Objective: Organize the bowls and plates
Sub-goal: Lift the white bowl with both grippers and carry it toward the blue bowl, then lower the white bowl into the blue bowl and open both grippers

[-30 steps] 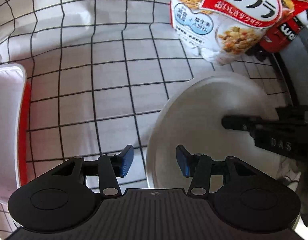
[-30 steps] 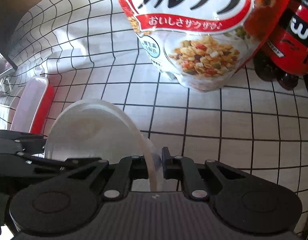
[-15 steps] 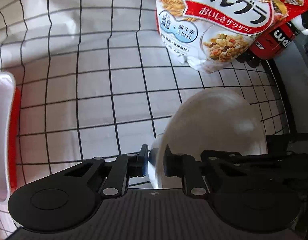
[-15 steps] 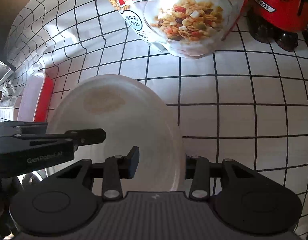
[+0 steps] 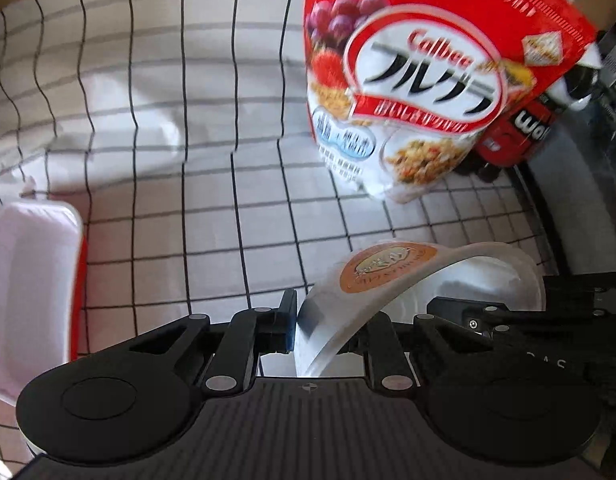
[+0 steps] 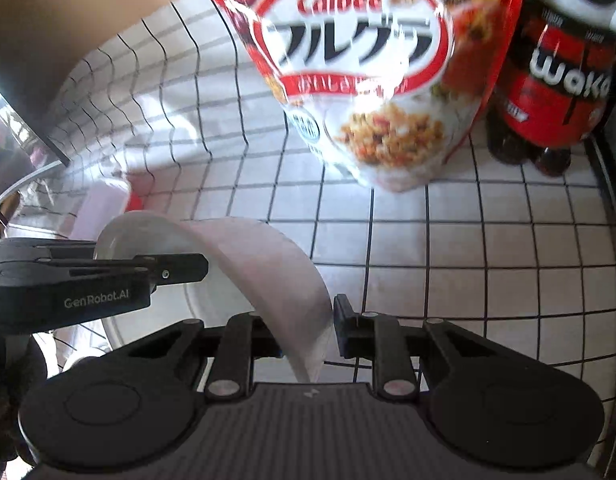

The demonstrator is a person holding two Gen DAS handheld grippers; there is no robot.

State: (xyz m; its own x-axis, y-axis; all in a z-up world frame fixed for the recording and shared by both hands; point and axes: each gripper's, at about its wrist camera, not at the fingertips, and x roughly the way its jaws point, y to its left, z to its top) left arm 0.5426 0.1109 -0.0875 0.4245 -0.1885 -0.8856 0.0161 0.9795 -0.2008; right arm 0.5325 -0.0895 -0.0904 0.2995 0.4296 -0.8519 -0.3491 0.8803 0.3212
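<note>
A white plastic bowl (image 5: 371, 300) with an orange round label on its underside is held up above the checked cloth, tilted on edge. My left gripper (image 5: 296, 330) is shut on its left rim. The bowl also shows in the right wrist view (image 6: 276, 276), where my right gripper (image 6: 308, 334) has its jaws a little apart around the other rim, the right pad just clear of the bowl. The left gripper's fingers (image 6: 168, 270) reach in from the left.
A red and white granola bag (image 5: 423, 92) stands behind the bowl, with a dark soda bottle (image 6: 563, 80) to its right. A white lidded red container (image 5: 32, 288) lies at the left on the black-and-white checked cloth (image 5: 168, 180).
The left gripper closed on the bowl's rim while the right gripper loosened its hold. The bowl has been lifted and tipped further on edge, its labelled underside now facing the left camera.
</note>
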